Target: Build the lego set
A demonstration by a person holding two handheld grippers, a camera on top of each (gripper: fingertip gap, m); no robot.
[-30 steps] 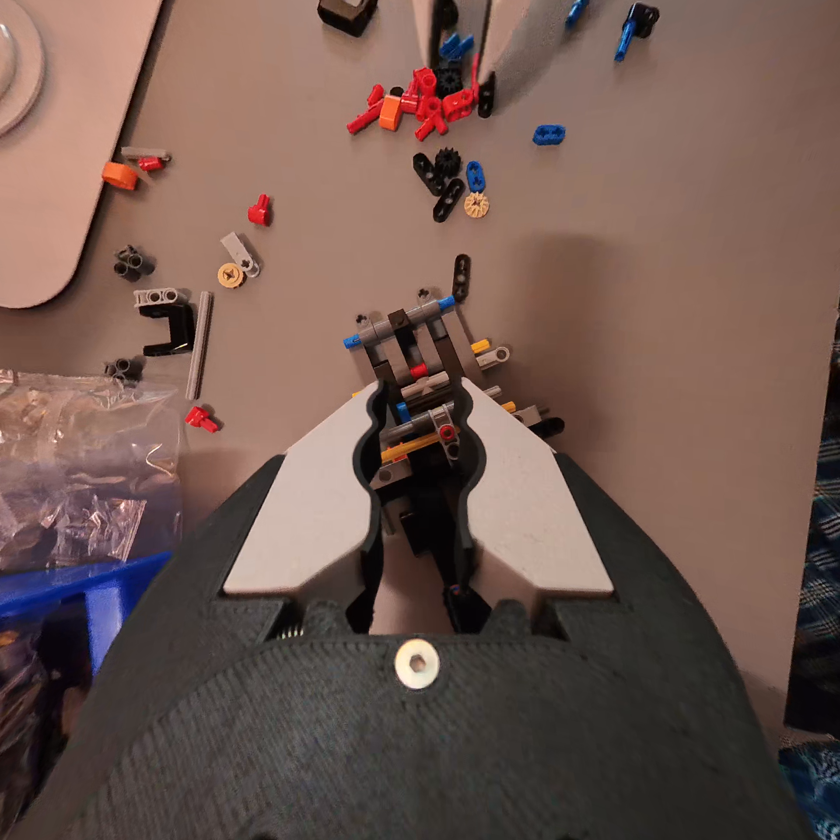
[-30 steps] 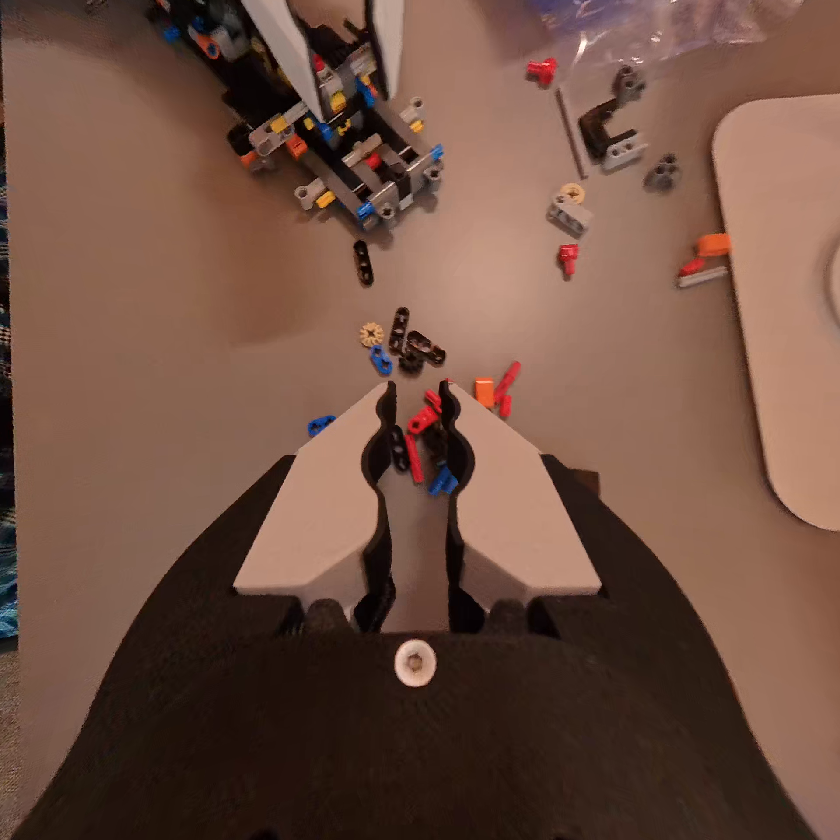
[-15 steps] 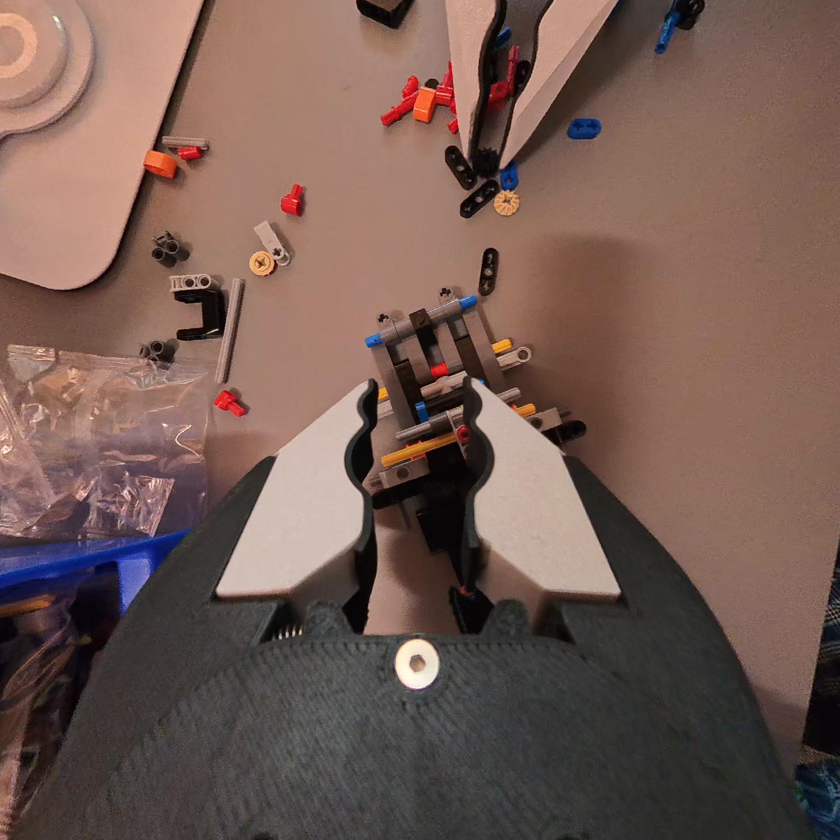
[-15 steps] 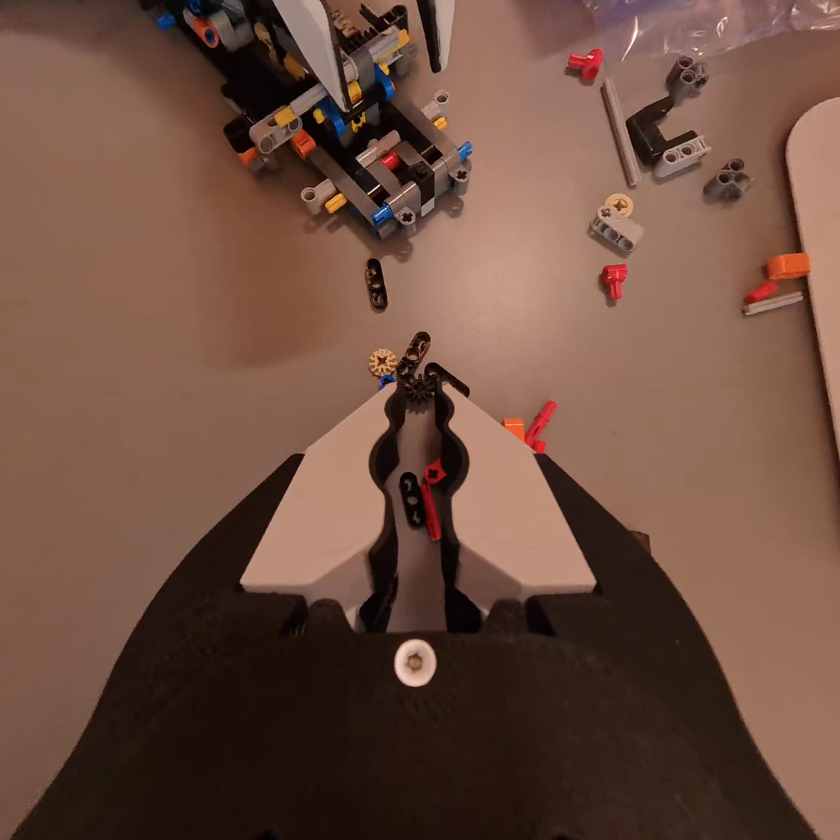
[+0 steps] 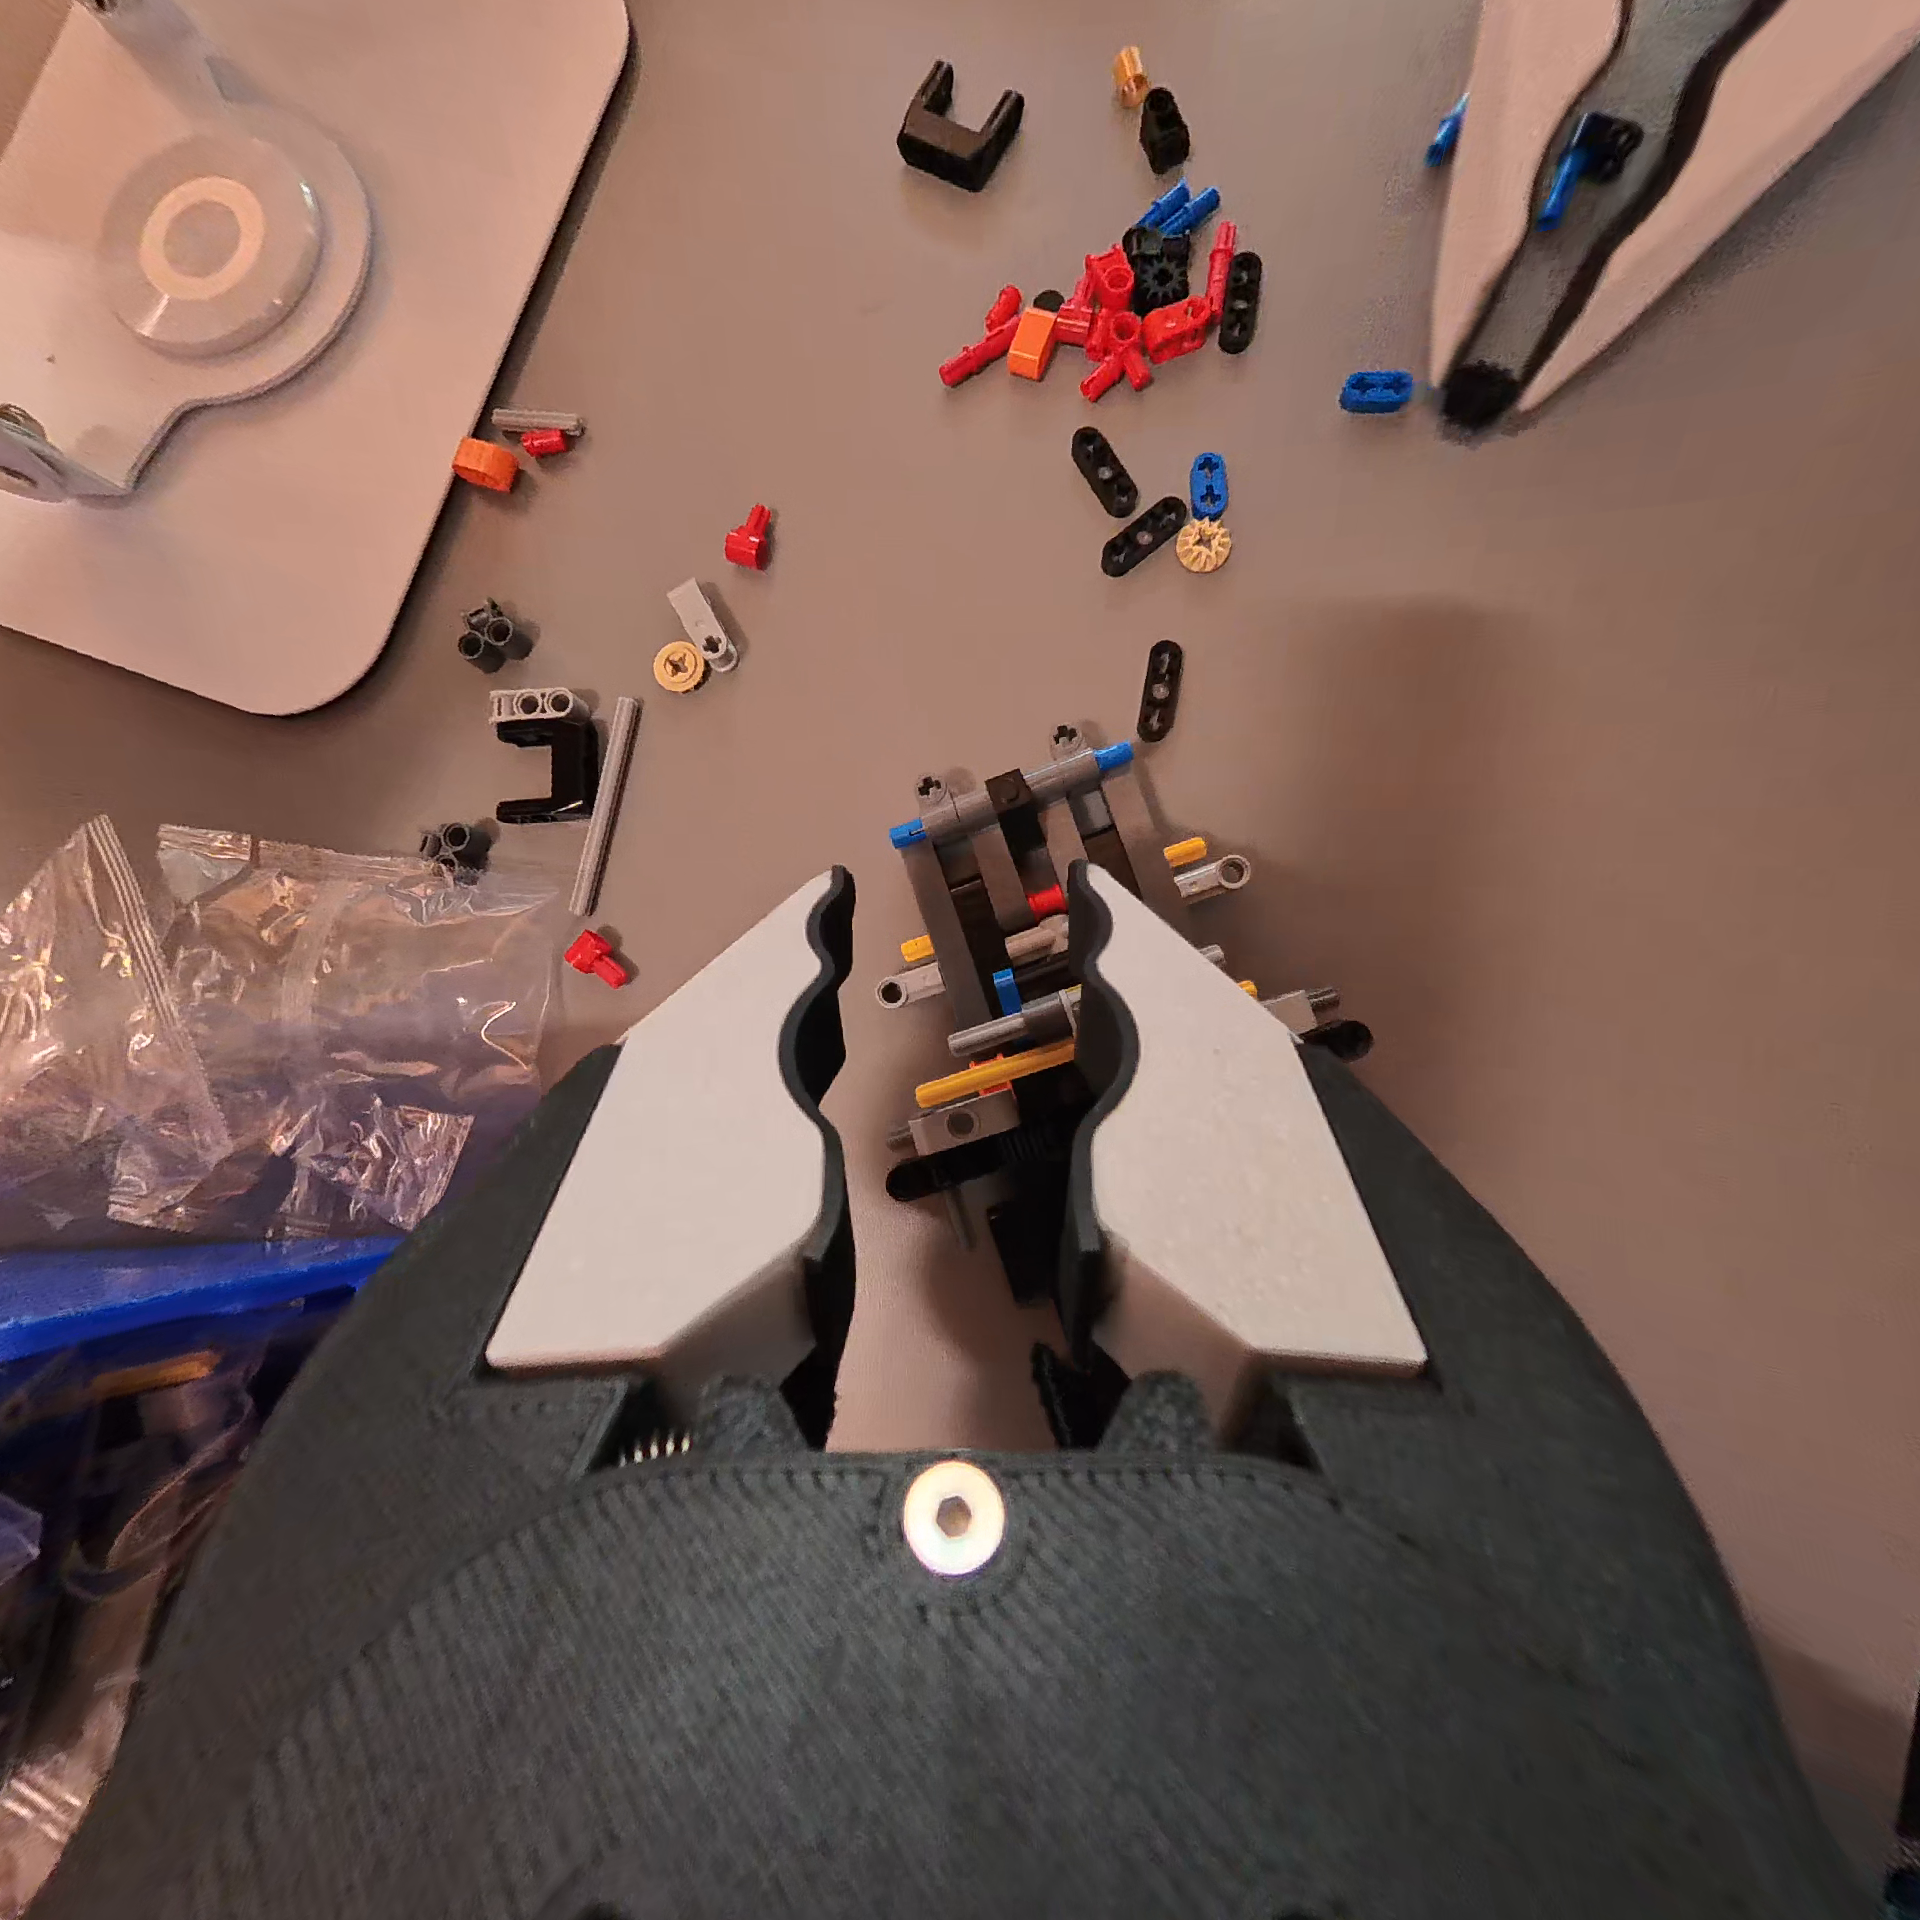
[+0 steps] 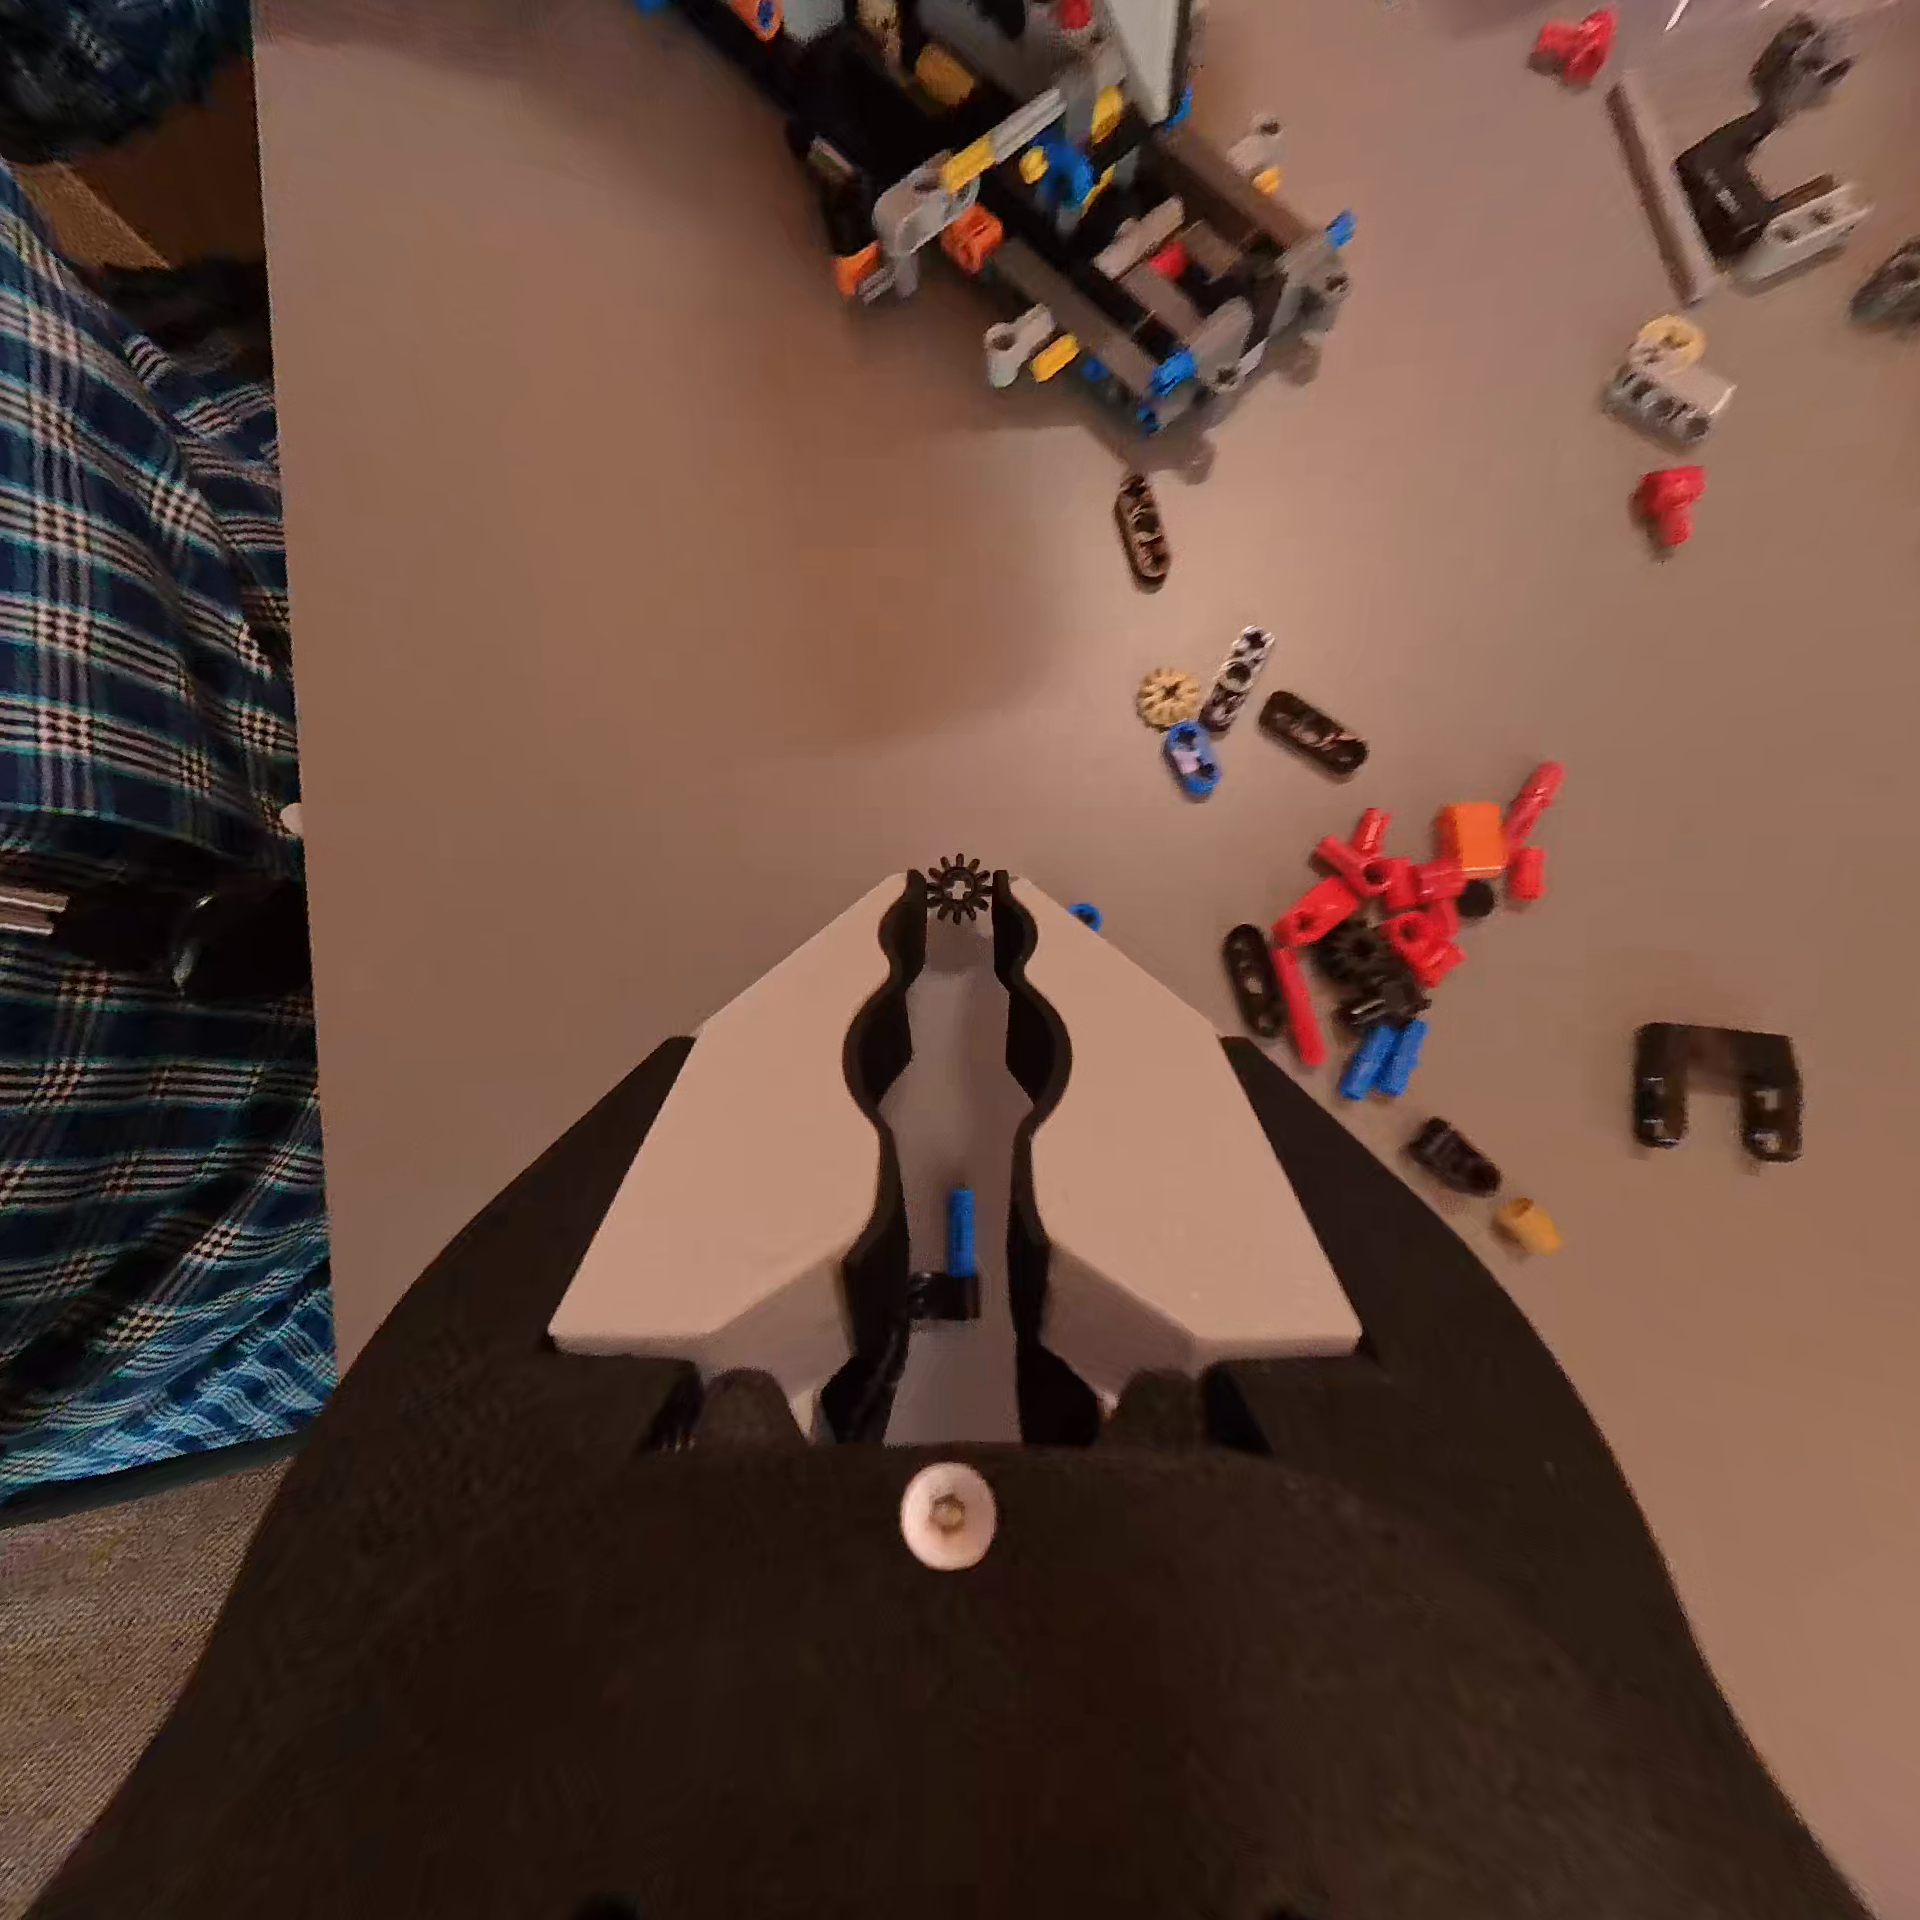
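The partly built lego assembly [image 5: 1023, 935] of grey, black, blue and yellow parts lies on the table between the fingers of my left gripper [image 5: 956, 883]. The left gripper is open, and its left finger stands clear of the model. My right gripper [image 6: 958, 885] is shut on a small black gear [image 6: 956, 888] at its fingertips, above bare table. It also shows in the left wrist view [image 5: 1475, 390] at the top right. The assembly shows far ahead in the right wrist view [image 6: 1101, 229]. A pile of red, black and blue loose parts [image 6: 1392, 925] lies to the right gripper's right.
A white flat base [image 5: 343, 447] with a clear disc sits at the far left. Plastic bags [image 5: 260, 1039] and a blue bin [image 5: 156, 1309] are beside my left gripper. A black U-bracket [image 6: 1714, 1101] and scattered small parts lie around. Plaid cloth [image 6: 125, 727] hangs past the table's left edge. Across from one pair of fingers to the other is roughly 15 cm.
My right gripper shut on the black gear near the pile and carried it off to the left, away from the pile. My left gripper opened wider around the assembly.
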